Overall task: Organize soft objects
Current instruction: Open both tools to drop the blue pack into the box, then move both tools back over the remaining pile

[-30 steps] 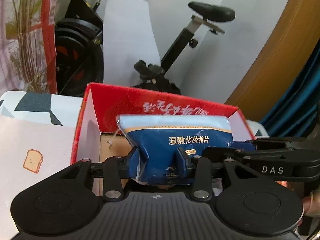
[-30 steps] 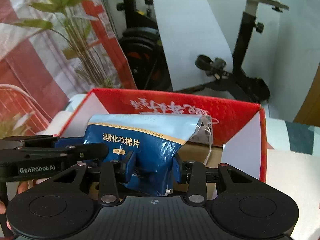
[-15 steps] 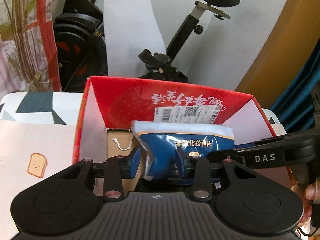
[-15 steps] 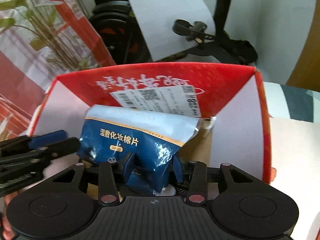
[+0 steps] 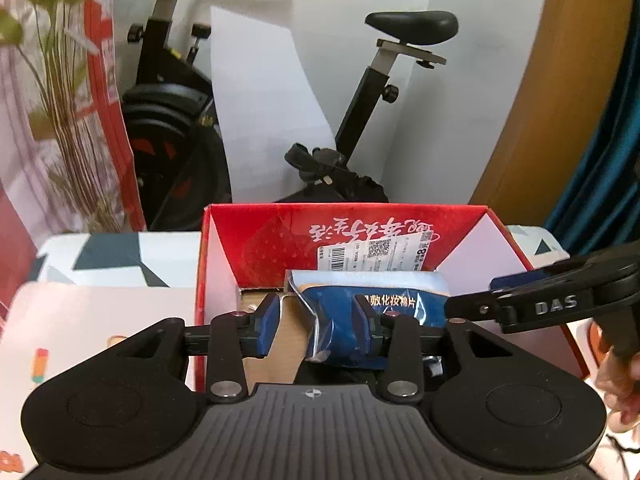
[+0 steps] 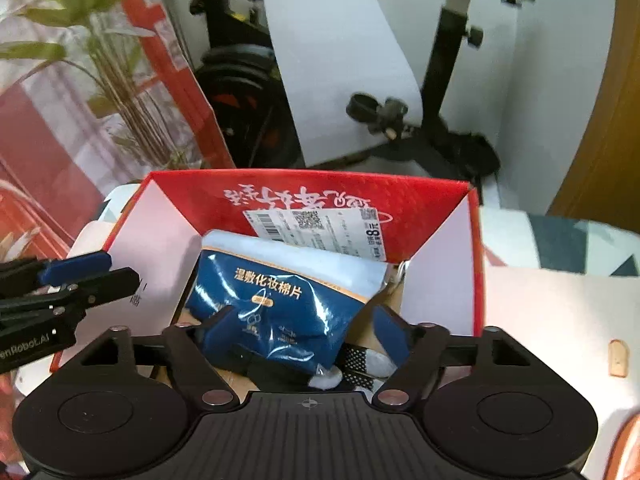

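Two handheld grippers reach over an open red cardboard box point(image 6: 424, 204) holding a blue cotton-pad pouch point(image 6: 288, 300). In the right wrist view the pouch lies tilted inside the box, its long axis running from 11 o'clock down to 5 o'clock, pale top edge toward the far wall with a white barcode label point(image 6: 320, 228). The right gripper point(image 6: 308, 328) is opening, fingers clear of the pouch between them. The left gripper point(image 5: 316, 320) is also opening, its right finger against the pouch, the left finger apart from it. The box sits on a patterned white tablecloth point(image 6: 560, 312). Behind, at 12 o'clock, stand an exercise bike point(image 5: 372, 92) and, at 10 o'clock, a green plant point(image 6: 100, 72).
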Available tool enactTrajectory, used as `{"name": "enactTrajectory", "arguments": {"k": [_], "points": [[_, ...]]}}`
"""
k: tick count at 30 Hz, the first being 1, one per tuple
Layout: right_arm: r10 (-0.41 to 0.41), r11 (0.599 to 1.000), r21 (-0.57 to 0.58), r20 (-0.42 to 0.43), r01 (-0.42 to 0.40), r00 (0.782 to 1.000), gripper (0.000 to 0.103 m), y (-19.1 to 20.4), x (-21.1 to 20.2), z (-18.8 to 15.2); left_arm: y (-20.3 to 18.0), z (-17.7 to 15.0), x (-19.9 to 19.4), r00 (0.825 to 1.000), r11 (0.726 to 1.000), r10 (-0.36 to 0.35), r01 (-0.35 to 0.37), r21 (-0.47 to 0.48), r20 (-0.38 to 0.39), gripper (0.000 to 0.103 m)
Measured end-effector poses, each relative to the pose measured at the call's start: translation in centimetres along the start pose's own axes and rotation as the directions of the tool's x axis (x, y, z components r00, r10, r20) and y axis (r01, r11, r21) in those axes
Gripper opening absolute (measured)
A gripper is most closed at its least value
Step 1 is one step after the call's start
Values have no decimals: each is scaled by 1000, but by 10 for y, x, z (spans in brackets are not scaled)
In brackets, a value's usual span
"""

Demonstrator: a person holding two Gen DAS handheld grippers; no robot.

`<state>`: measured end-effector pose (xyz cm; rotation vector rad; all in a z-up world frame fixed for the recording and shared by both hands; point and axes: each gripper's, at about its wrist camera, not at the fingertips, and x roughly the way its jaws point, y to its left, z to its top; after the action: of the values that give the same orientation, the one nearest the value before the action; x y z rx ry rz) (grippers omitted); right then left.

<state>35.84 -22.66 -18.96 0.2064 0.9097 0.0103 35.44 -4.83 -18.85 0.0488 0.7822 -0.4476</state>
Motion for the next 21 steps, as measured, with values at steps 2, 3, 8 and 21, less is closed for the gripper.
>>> {"name": "enactTrajectory", "arguments": {"k": [2, 3, 8, 21], "points": [[-21, 1000, -16, 19, 21, 1000, 89, 4, -11, -7, -5, -4, -9, 1000, 1000, 15, -16, 27, 15, 55], [-19, 1000, -19, 31, 20, 999, 90, 5, -17, -12, -6, -6, -13, 1000, 999, 21, -22, 37, 23, 58], [4, 1000, -29, 99, -2, 995, 101, 5, -48, -36, -11, -17, -38, 998, 996, 46, -50, 74, 48, 103], [16, 1000, 3, 224, -17, 974, 103, -22, -104, -124, -19, -78, -107, 988, 992, 94, -104, 77, 124, 103]]}}
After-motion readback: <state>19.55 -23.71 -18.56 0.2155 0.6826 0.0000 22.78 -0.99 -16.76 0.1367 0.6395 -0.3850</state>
